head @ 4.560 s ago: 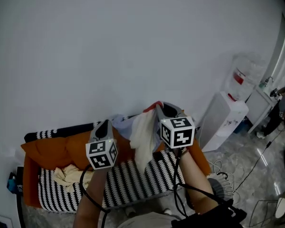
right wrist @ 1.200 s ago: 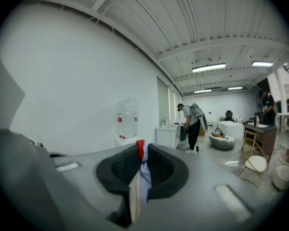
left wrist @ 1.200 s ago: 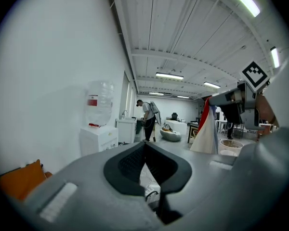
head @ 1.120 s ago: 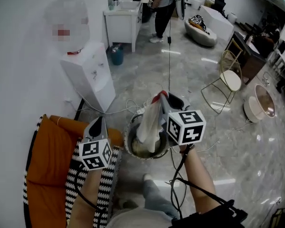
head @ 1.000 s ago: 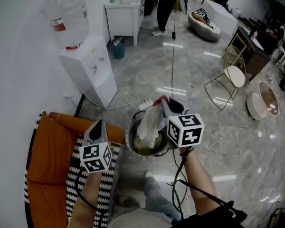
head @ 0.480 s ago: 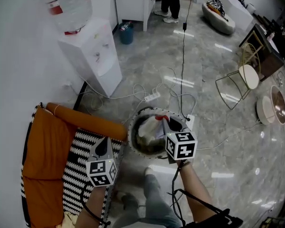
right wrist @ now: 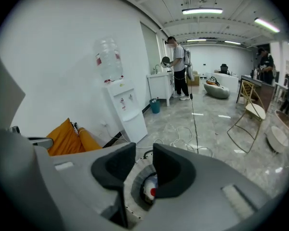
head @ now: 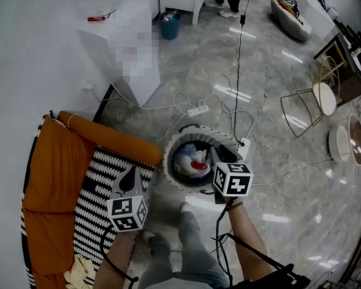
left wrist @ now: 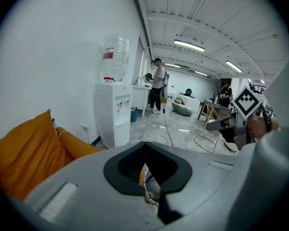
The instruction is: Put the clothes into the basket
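Note:
The round basket (head: 169, 161) stands on the floor beside the sofa, holding a pile of white, blue and red clothes (head: 191, 159). My right gripper (head: 219, 155) hangs over the basket's right rim. Its jaws have just been opening and stand apart with nothing between them. In the right gripper view the clothes (right wrist: 149, 189) lie in the basket (right wrist: 134, 189), seen through the gap of that gripper (right wrist: 144, 154). My left gripper (head: 130, 180) hovers over the sofa's striped edge, left of the basket, its jaw tips (left wrist: 144, 146) together and holding nothing.
An orange cushion (head: 47, 185) and striped cover (head: 101, 185) form the sofa at left, with a cream garment (head: 78, 271) at its near end. A water dispenser (head: 132, 47), cables and a power strip (head: 198, 109) lie behind the basket. A wire chair (head: 317, 100) stands far right.
Both grippers have sunk towards the floor. The white garment that hung from the right gripper now lies in the basket, and the right jaws have parted.

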Motion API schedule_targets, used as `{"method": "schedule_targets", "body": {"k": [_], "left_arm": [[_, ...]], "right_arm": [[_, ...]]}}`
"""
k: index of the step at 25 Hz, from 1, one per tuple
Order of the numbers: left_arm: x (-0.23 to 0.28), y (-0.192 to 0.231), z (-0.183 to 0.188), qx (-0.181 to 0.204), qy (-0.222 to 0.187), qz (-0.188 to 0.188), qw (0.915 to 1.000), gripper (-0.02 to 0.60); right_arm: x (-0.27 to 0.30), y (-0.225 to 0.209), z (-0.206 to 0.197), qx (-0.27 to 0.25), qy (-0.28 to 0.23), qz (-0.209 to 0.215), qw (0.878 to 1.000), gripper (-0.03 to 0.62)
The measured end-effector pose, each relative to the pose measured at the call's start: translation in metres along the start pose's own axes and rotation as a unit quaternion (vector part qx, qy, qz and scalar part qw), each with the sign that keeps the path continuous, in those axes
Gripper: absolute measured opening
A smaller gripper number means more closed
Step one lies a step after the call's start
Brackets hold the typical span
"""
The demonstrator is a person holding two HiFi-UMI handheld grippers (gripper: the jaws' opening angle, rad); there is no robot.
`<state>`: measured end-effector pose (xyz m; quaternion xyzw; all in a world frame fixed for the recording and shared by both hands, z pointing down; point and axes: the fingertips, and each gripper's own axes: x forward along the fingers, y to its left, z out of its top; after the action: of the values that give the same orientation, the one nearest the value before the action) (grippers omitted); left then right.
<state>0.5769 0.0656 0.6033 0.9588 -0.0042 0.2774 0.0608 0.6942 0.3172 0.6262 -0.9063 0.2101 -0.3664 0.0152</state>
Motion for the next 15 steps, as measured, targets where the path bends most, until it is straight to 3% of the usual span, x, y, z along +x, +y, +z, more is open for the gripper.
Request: {"method": "schedule_targets", "body": {"k": [9, 15], "left_arm": [[-0.023, 0.011, -0.006, -0.007, -0.003, 0.006, 1.0, 0.008], [-0.063, 0.038, -0.008, -0.01, -0.02, 0.024, 0.9995, 0.008]], "right_arm": [[-0.011, 0.034, 0.002, -0.007, -0.009, 0.022, 1.0, 0.118], [-0.03, 0.08, 0.004, -0.018, -0.033, 0.043, 0.998, 0.118]]}}
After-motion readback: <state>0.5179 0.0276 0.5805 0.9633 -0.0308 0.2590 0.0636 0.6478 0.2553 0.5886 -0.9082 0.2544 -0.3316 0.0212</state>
